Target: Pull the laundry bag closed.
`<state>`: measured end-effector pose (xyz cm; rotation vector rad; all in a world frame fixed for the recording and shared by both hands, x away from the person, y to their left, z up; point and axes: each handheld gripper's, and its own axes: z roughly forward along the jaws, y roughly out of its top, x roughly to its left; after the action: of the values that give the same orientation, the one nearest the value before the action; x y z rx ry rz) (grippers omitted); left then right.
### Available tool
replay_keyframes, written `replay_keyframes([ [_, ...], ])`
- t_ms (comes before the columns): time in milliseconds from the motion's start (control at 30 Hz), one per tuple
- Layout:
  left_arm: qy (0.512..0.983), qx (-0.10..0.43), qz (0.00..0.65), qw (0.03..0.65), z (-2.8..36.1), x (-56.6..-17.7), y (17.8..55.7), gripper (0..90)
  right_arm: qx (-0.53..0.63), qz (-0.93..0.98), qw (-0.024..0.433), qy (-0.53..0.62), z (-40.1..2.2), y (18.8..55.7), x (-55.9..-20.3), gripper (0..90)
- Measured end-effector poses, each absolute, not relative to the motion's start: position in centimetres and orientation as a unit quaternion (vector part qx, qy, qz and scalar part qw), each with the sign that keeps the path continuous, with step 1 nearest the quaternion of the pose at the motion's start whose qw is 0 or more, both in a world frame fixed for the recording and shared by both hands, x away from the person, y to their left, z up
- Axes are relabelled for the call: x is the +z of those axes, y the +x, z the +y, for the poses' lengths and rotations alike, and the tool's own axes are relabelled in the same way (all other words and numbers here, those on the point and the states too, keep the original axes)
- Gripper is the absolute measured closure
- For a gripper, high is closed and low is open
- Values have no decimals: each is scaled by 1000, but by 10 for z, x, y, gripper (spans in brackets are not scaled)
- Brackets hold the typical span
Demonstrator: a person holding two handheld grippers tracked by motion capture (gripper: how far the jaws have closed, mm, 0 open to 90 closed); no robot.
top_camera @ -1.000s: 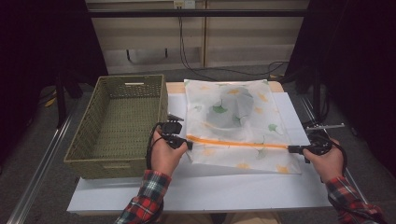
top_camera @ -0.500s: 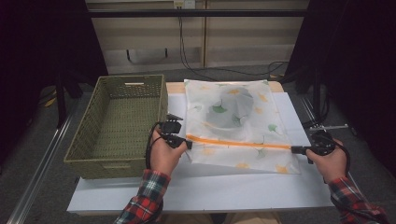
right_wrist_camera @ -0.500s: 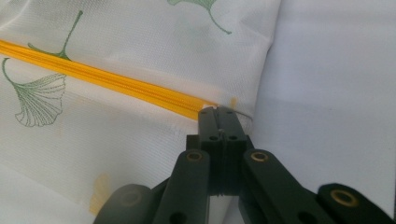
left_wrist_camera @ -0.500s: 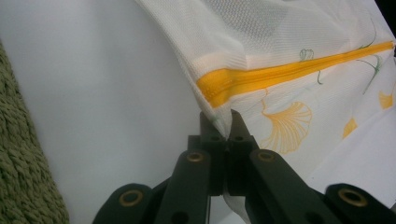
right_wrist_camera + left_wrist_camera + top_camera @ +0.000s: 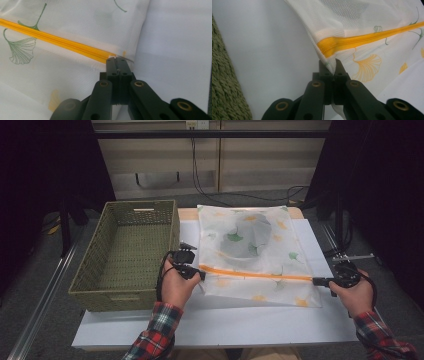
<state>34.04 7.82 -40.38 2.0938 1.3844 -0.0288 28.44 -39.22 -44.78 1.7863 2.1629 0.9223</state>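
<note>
The mesh bag [image 5: 255, 255] lies at the middle of the bench, beside the basket [image 5: 125, 255]. The left gripper [image 5: 199, 274] is clamped on its left edge, and the right gripper [image 5: 316, 281] on the zipper's [image 5: 255, 274] right end. The zipper looks closed; lifting the bag together toward the basket probably comes next. The gripper views show each pinch closely.

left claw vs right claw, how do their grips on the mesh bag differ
The left claw pinches the mesh bag at its fabric edge just below the orange zipper end; the right claw pinches right at the zipper's other end. Left sits beside the wicker basket; right doesn't. Both are shut on the bag.
</note>
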Motion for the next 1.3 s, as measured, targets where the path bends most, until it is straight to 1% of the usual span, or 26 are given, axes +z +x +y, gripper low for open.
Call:
replay_keyframes([
  [133, 792, -6, 524, 312, 78, -404, 340, 887, 320, 728, 83, 600, -390, 283, -448, 900],
  [333, 792, -8, 526, 310, 77, -405, 340, 858, 326, 731, 87, 593, -387, 282, -449, 899],
  [500, 794, 5, 525, 308, 75, -404, 339, 783, 328, 735, 83, 588, -385, 282, -450, 832],
  [567, 794, 5, 523, 310, 75, -404, 340, 726, 327, 736, 90, 586, -383, 282, -450, 799],
  [633, 794, 7, 523, 309, 74, -403, 339, 709, 328, 739, 95, 581, -381, 282, -450, 756],
  [700, 797, 8, 518, 310, 74, -402, 339, 668, 332, 740, 95, 578, -380, 282, -450, 727],
  [733, 798, 13, 516, 311, 74, -401, 339, 638, 333, 741, 99, 575, -380, 282, -450, 683],
  [800, 799, 19, 514, 312, 72, -401, 339, 593, 336, 739, 102, 575, -379, 283, -450, 636],
  [833, 801, 19, 513, 310, 72, -402, 339, 565, 339, 737, 105, 575, -378, 283, -451, 598],
  [867, 801, 19, 513, 310, 72, -402, 339, 554, 339, 737, 105, 575, -378, 283, -451, 598],
  [900, 805, 23, 509, 306, 70, -403, 338, 513, 344, 740, 118, 567, -378, 283, -451, 517],
  [967, 807, 32, 503, 307, 69, -403, 339, 438, 346, 739, 118, 566, -378, 284, -452, 475],
  [1000, 807, 32, 503, 307, 69, -403, 339, 395, 346, 739, 118, 566, -378, 284, -452, 475],
  [1033, 809, 37, 497, 312, 68, -403, 339, 361, 352, 735, 129, 565, -377, 284, -452, 401],
  [1133, 810, 45, 488, 322, 65, -403, 339, 285, 359, 732, 136, 563, -377, 285, -452, 354],
  [1200, 808, 45, 483, 335, 63, -403, 338, 245, 359, 735, 142, 558, -377, 285, -452, 306],
  [1300, 810, 45, 472, 345, 60, -404, 338, 188, 360, 737, 148, 553, -377, 285, -452, 275],
])
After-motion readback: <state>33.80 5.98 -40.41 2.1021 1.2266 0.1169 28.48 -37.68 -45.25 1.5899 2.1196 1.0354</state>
